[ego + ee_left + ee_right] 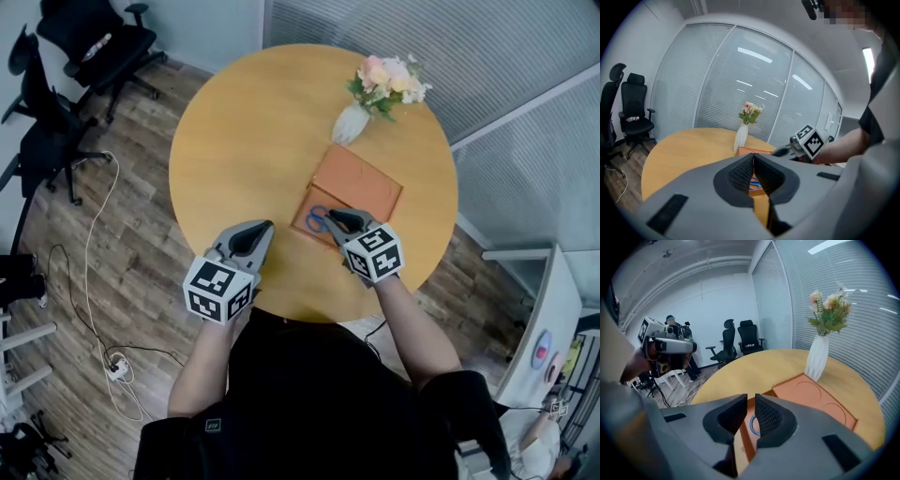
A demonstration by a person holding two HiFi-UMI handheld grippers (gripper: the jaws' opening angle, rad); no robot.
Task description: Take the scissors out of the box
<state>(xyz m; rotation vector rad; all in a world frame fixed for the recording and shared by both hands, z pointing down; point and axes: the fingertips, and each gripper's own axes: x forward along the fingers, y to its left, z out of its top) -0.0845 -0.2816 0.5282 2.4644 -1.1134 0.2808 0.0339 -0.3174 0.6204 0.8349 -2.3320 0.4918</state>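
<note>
An orange box (302,208) lies open on the round wooden table (244,141), its lid (358,181) folded away toward the far side. Blue-handled scissors (318,221) lie in the box's tray. My right gripper (347,222) hangs just above the tray, right beside the scissors, tilted downward. Its jaws stand a narrow slit apart with nothing between them, and a blue handle ring (752,425) shows below the tips. My left gripper (251,238) hovers over the table's near edge, left of the box, shut and empty. The scissors (754,184) peek from under its jaws.
A white vase of flowers (354,120) stands on the table just beyond the box lid. Black office chairs (89,47) and a white cable (94,272) on the wood floor are at the left. Glass partition walls (525,84) run behind and to the right.
</note>
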